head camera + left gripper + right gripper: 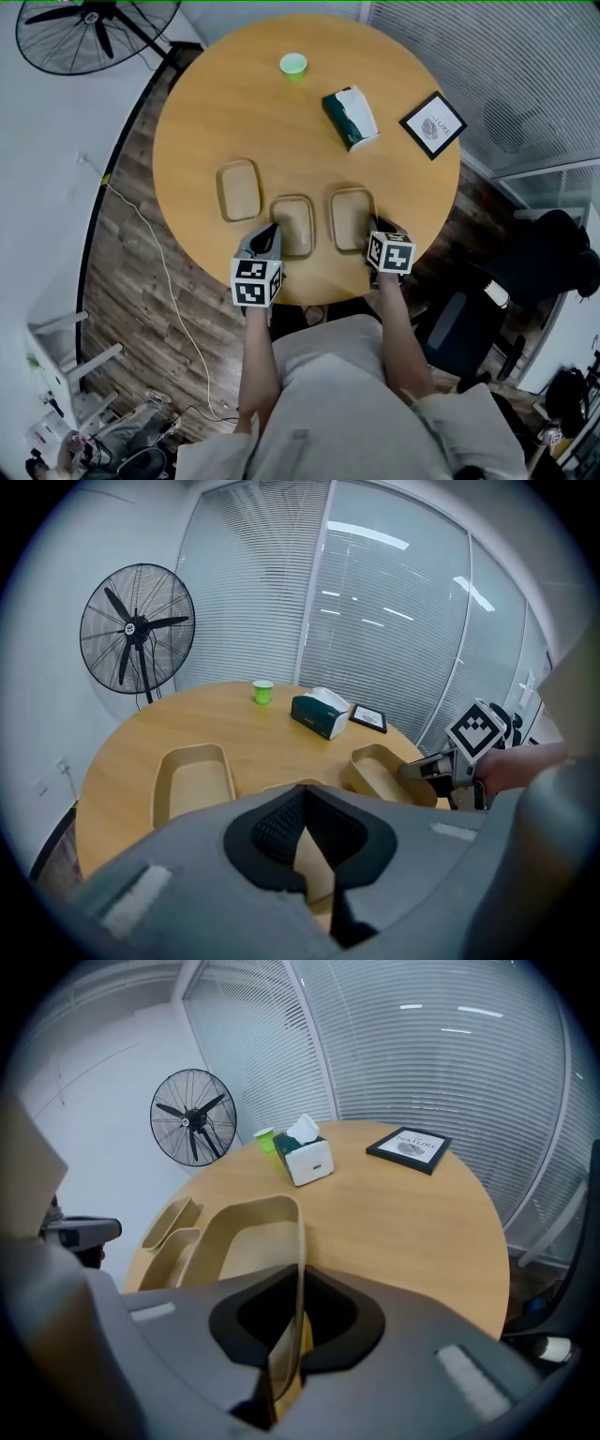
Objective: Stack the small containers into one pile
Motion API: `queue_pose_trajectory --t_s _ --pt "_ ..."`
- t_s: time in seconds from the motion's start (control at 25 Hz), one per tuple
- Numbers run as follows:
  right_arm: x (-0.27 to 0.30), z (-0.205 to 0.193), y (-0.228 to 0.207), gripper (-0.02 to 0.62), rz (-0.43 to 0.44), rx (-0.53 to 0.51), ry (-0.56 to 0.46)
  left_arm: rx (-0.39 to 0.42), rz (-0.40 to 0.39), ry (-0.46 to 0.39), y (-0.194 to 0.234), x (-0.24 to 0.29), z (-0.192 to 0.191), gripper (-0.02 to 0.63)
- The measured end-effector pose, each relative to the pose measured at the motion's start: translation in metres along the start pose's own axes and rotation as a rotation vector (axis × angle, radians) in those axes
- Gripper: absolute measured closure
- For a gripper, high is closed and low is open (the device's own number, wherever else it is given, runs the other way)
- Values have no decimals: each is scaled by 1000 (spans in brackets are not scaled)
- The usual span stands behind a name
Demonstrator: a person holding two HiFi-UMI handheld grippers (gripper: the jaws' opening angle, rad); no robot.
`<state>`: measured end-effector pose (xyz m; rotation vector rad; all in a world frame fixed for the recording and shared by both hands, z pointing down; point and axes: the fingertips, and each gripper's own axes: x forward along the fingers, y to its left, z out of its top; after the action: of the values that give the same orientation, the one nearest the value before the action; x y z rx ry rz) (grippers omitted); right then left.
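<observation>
Beige containers (239, 189) lie unstacked by the near edge of the table (281, 112); my right fingers (342, 1321) pinch the right container (352, 211), left fingers (272, 832) the middle container (293, 220); all stacking remains.

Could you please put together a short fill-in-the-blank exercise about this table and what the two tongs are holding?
1. The round table bears ___ beige containers in a row.
2. The right tongs are shut on the right container, and the left tongs on the ___ one.
3. The small cup at the table's far side is ___ in colour.
Missing words: three; middle; green.
</observation>
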<state>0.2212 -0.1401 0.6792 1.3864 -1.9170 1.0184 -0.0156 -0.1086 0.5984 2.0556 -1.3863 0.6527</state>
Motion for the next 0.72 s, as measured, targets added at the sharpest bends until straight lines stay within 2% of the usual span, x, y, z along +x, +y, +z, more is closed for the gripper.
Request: queue_pose_trajectory --t_s 0.72 --pt "-24 0 65 586 -50 54 -67 73 -121 22 22 -15 -7 604"
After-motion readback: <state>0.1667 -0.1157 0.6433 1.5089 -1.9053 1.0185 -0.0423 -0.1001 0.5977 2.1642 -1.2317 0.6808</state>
